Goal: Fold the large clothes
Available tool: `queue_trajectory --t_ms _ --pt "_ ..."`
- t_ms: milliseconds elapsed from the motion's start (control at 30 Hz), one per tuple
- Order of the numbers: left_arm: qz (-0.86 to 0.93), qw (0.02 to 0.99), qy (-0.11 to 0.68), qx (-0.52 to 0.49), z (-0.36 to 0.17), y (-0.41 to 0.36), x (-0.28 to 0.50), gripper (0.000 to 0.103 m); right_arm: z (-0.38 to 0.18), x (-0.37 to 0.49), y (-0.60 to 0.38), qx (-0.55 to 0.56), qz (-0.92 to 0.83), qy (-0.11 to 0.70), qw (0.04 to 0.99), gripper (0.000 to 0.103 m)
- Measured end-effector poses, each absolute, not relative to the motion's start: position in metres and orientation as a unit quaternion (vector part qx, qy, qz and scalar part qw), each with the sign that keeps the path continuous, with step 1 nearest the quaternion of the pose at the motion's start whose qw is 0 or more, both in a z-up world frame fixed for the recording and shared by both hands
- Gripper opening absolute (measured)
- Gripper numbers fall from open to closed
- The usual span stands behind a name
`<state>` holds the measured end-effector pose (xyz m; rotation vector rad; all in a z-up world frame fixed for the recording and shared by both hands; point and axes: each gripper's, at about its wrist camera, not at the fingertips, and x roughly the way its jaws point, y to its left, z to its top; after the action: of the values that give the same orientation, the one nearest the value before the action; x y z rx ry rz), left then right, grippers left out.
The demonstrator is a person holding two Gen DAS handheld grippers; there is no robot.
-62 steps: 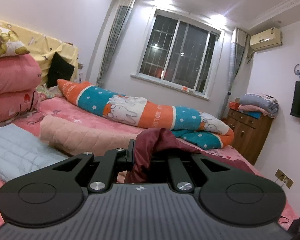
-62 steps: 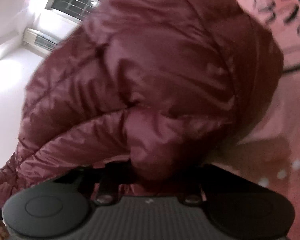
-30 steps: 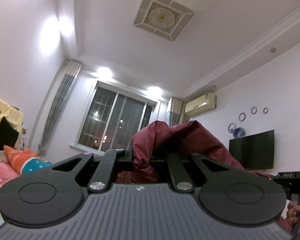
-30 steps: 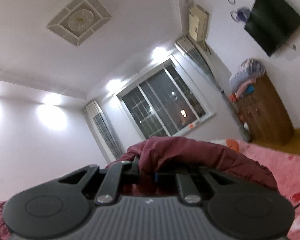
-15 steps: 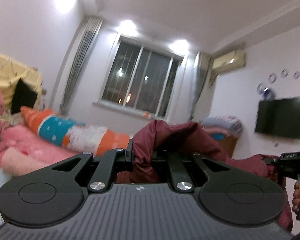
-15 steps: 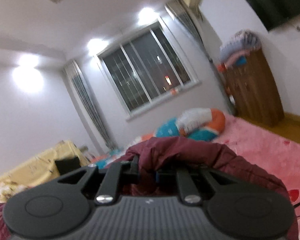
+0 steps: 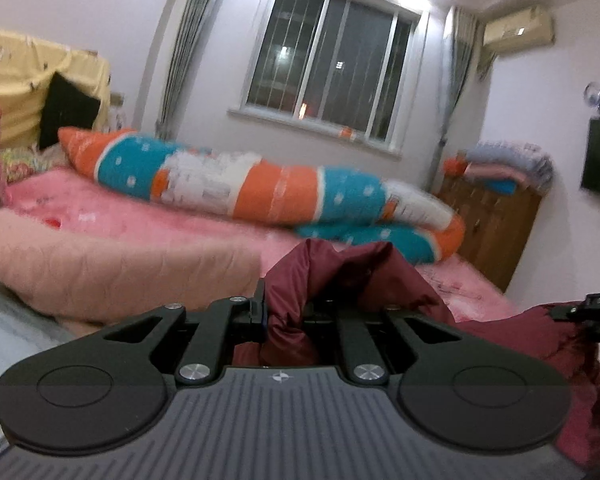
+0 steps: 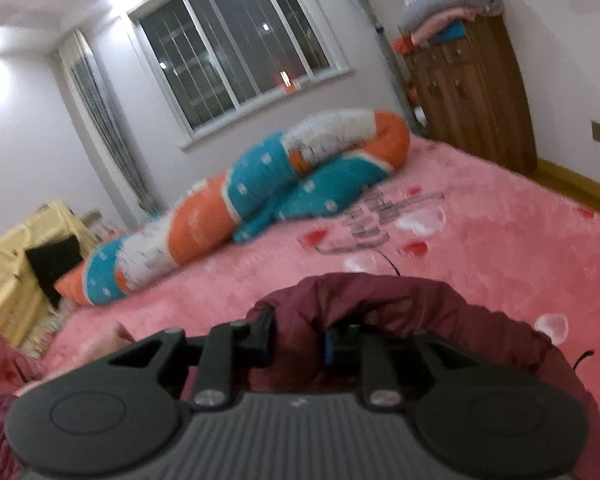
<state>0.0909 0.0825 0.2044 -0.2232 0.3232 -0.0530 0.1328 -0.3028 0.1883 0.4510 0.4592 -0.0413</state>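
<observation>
Left gripper (image 7: 288, 312): my jaws are clamped on a bunched fold of the maroon padded jacket (image 7: 352, 276). The fabric humps up between and just ahead of the fingers, then trails off to my right, toward a black device (image 7: 596, 314) at the right edge of the left wrist view; I take it for the other gripper's housing, but too little shows to be sure.

Right gripper (image 8: 296, 342): my jaws are opening. A thick roll of the same jacket (image 8: 384, 300) sits between them and arches over the right finger; the gap on either side of the cloth is hard to read through the blur, so I cannot tell whether the pads press on it at this instant.

Under the jacket and ahead of both pairs of jaws lies the pink bedspread (image 8: 480, 220) with red and white hearts. Farther ahead, well apart from the jaws, a long orange, teal and white bolster (image 7: 260, 184) lies across the bed below the window (image 7: 332, 64). Ahead and left of my left jaws lies a folded peach quilt (image 7: 112, 264). Ahead and right stands a wooden cabinet (image 8: 472, 96) with folded blankets on top.
</observation>
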Motion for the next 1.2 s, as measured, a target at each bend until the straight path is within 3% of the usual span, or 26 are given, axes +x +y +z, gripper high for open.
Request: queue_trajectory --t_ms 100,233,333,400,433,533,767,833,1000,1200 --pt "-0.014 0.976 0.19 -0.104 0.182 0.088 0.117 0.012 0.157 0.145 -0.307 0.232 -0.027 0.252 0.939 0.027" --pt "-0.002 0.974 0.209 -0.091 0.17 0.092 0.129 0.013 0.138 0.144 -0.306 0.23 -0.028 0.267 0.935 0.042" --pt "-0.001 0.974 0.216 -0.075 0.169 0.09 0.128 0.026 0.135 0.137 -0.307 0.231 -0.025 0.273 0.933 0.053" --pt "0.002 0.974 0.216 -0.068 0.175 0.083 0.125 0.05 0.137 0.131 -0.31 0.238 -0.023 0.274 0.932 0.06" --pt "0.005 0.974 0.215 -0.065 0.177 0.084 0.122 0.056 0.138 0.128 -0.311 0.241 -0.021 0.274 0.931 0.067" --pt "0.003 0.976 0.21 -0.056 0.174 0.082 0.109 0.066 0.146 0.109 -0.314 0.245 -0.017 0.266 0.932 0.08" --pt "-0.002 0.982 0.187 -0.017 0.192 0.084 0.061 0.091 0.176 0.038 -0.32 0.225 -0.015 0.25 0.941 0.088" --pt "-0.005 0.984 0.179 0.001 0.201 0.082 0.045 0.092 0.184 0.006 -0.325 0.21 -0.031 0.243 0.947 0.095" --pt "-0.033 0.984 0.171 0.027 0.216 0.069 -0.006 0.095 0.178 -0.061 -0.334 0.155 -0.077 0.272 0.947 0.096" --pt "-0.078 0.98 0.169 0.064 0.218 0.041 -0.065 0.097 0.133 -0.119 -0.344 0.14 -0.115 0.339 0.923 0.096"
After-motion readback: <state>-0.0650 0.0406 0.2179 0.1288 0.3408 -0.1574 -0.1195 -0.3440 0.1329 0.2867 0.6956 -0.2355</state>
